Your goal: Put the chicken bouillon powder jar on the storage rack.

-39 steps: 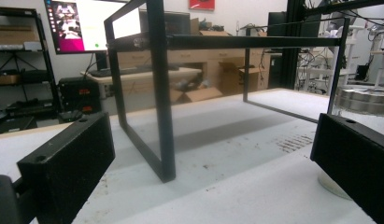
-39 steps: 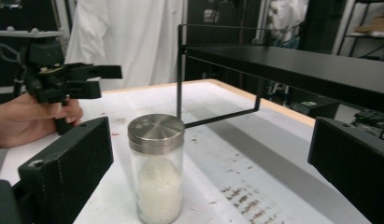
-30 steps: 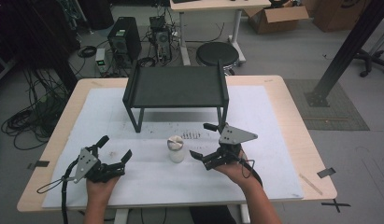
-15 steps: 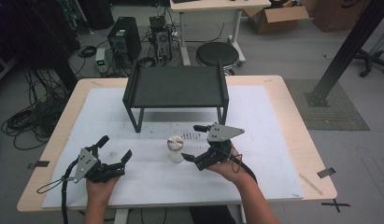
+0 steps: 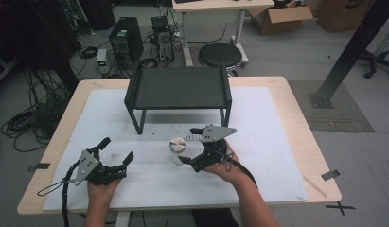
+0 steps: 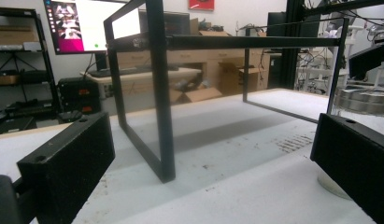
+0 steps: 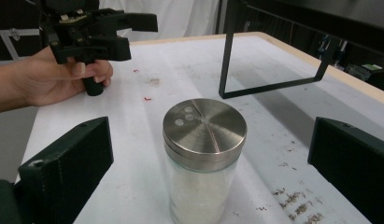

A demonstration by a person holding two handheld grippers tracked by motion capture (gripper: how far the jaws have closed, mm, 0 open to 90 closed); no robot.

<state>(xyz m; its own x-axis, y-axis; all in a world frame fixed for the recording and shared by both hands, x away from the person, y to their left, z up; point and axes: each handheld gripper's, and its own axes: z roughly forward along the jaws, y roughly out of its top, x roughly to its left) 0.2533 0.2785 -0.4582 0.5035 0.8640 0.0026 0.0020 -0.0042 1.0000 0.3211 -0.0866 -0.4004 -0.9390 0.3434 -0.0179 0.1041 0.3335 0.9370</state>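
We hold our right tool (image 5: 191,145) with its jaws apart on either side of a glass shaker (image 7: 204,158) of white powder, which stands upright on the counter (image 5: 277,142) between them, untouched. It has crept closer over the last second. Next, we judge, comes closing on the glass. Our left tool (image 5: 115,152), also spread wide, rests well apart, facing a black rack (image 5: 178,90).

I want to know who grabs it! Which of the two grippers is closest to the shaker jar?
The right gripper: its open fingers sit on either side of the glass shaker jar. The left gripper rests farther off.
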